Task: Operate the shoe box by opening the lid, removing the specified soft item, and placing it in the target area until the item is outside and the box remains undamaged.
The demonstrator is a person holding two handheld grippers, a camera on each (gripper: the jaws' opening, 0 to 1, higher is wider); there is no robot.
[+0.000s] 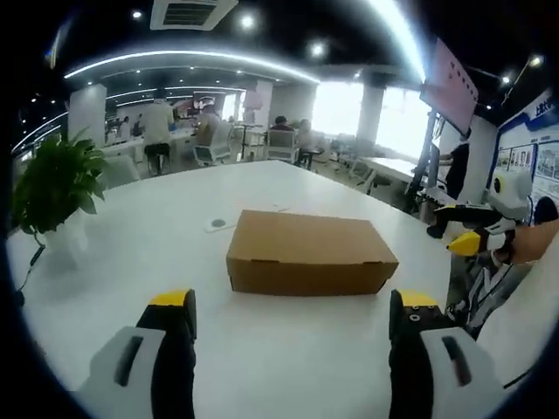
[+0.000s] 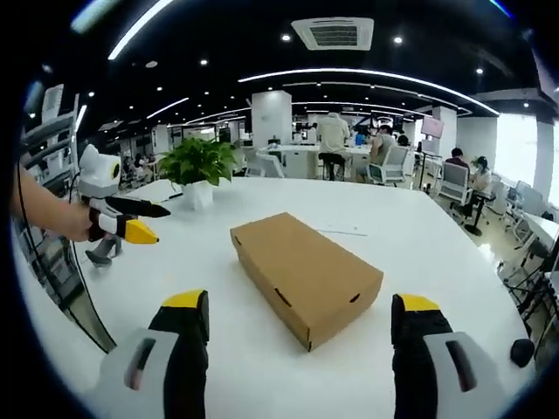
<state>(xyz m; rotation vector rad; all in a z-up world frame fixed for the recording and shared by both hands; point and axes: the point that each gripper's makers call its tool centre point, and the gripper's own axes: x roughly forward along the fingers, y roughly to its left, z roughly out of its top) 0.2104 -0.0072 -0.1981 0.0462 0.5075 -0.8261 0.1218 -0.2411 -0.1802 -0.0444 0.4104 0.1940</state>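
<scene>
Box: the plain brown cardboard shoe box [image 1: 307, 253] lies flat near the middle of the round white table [image 1: 175, 253], lid shut, flaps tucked in, no dent or tear that I can make out.
Soft item: not visible; judged to be inside the closed box, so its kind cannot be told.
Target area: nothing on the table marks it out.
Left gripper [image 1: 293, 314]: yellow-tipped black jaws spread wide, holding nothing, short of the box and apart from it.
Right gripper [image 2: 301, 316]: jaws likewise spread wide and empty, facing a box corner without touching it.
Surroundings: a green potted plant [image 2: 199, 166] stands near the table's far edge, well apart from the box.
Done: nothing, judging from the shut lid.
Left to do: lift the lid, draw out the item, set it down outside, leave the box sound.
</scene>
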